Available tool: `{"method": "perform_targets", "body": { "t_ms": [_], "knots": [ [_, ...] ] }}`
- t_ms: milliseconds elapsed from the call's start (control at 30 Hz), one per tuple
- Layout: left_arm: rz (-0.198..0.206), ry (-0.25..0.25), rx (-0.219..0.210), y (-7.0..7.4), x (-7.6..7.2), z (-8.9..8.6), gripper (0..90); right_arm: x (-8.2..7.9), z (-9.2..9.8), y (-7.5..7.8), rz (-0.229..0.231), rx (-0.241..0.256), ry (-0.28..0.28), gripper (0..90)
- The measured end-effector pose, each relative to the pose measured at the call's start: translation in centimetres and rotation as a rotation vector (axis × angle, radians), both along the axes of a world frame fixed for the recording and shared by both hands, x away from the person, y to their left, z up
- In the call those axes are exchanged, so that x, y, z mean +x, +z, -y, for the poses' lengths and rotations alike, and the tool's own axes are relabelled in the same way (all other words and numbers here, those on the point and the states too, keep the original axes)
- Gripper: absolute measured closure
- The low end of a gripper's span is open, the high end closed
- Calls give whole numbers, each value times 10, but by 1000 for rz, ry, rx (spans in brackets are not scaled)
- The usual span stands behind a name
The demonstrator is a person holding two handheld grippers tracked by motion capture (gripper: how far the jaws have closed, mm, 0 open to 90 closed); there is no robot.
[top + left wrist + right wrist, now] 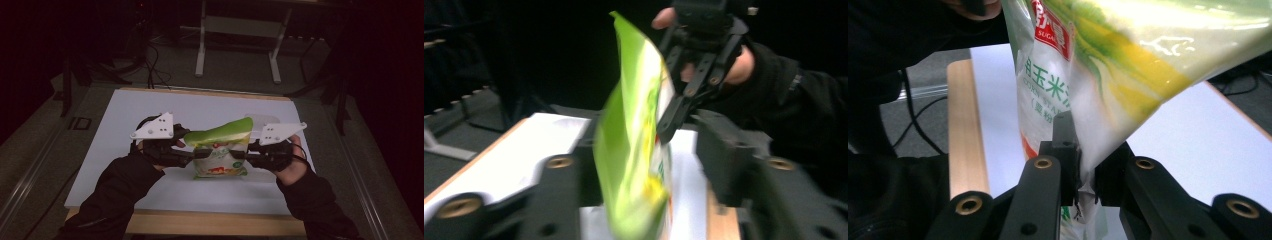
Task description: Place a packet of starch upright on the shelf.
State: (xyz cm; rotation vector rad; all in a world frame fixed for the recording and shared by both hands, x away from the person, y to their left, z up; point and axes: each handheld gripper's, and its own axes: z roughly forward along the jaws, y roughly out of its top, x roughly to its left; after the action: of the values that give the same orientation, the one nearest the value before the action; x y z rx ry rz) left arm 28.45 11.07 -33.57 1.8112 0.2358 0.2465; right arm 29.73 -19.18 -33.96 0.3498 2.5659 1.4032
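Bag point(220, 150) between left gripper point(187, 156), right gripper point(248, 154).

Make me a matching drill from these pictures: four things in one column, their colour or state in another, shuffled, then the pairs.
Things:
1. bag
2. left claw
3. table top
4. sleeves

States:
A. white, with a wooden edge
B. black
C. green and white, held up between both claws
D. shut on one side of the bag

Pairs: 1-C, 2-D, 3-A, 4-B

Green-and-white bag point(220, 150) (red label)
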Motion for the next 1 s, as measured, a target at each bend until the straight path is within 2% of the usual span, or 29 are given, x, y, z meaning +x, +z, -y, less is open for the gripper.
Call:
{"method": "perform_targets", "body": {
  "t_ms": [67,100,233,267,333,400,533,767,900,1000],
  "knots": [
    [-1,31,-15,-2,0,-4,445,2,6,4,5,14,-23,829],
    [-7,38,-26,-4,1,-6,379,3,10,7,9,22,-35,829],
    [-58,69,-48,-13,4,-12,201,8,29,18,33,53,-87,830],
    [-58,69,-48,-13,4,-12,173,9,34,21,39,62,-104,830],
    [-76,116,-40,-23,5,-16,89,12,44,26,53,74,-139,829],
    [-109,130,-53,-30,7,-19,14,15,55,31,68,82,-177,830],
    [-158,152,-46,-44,10,-26,13,22,76,37,90,94,-236,830],
    [-214,190,-20,-69,10,-38,1,29,104,31,85,81,-275,830],
    [-234,209,-38,-79,9,-45,1,29,112,24,68,78,-279,830],
    [-244,215,-51,-85,7,-49,1,28,118,9,30,53,-276,830]
  ]
}}
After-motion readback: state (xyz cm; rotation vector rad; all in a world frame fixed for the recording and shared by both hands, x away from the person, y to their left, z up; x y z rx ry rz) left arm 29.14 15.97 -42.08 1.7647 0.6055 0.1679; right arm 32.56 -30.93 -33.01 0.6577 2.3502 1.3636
